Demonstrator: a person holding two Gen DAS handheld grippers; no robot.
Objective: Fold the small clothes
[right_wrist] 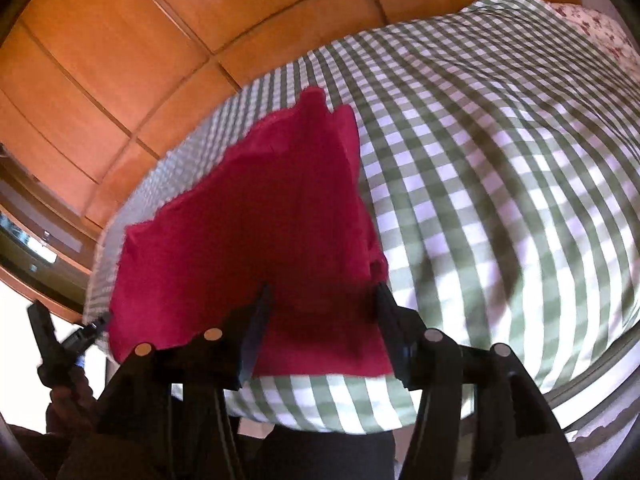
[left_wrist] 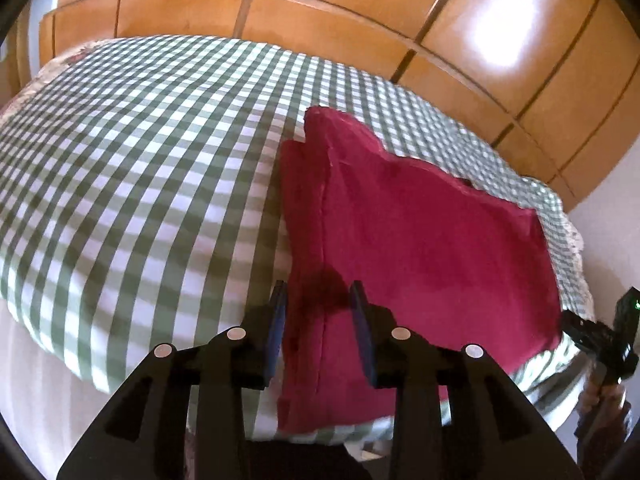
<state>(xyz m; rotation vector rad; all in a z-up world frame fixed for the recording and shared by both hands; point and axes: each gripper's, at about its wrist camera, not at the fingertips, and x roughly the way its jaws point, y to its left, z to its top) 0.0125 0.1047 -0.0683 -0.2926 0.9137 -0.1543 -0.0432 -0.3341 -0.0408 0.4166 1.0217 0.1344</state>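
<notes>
Red cloth (left_wrist: 420,240) lying flat on the bed (left_wrist: 140,160), long side running away, just ahead of left tool (left_wrist: 320,320) and right tool (right_wrist: 322,320), both spread, pinching nothing.

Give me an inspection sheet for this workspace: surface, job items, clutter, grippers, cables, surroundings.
Surface: bed with green-and-white checked cover, lightly rumpled.
Job's things: one red garment lying near the bed's front edge, spread fairly flat, a seam running along it.
Clutter: nothing seen.
Grippers: left gripper open over the garment's near edge, pads apart with cloth showing in the gap; right gripper open wider, also over the garment, not pinching it.
Cables: nothing seen.
Surroundings: wooden wardrobe panels behind the bed; floral bedding at the far end.
</notes>
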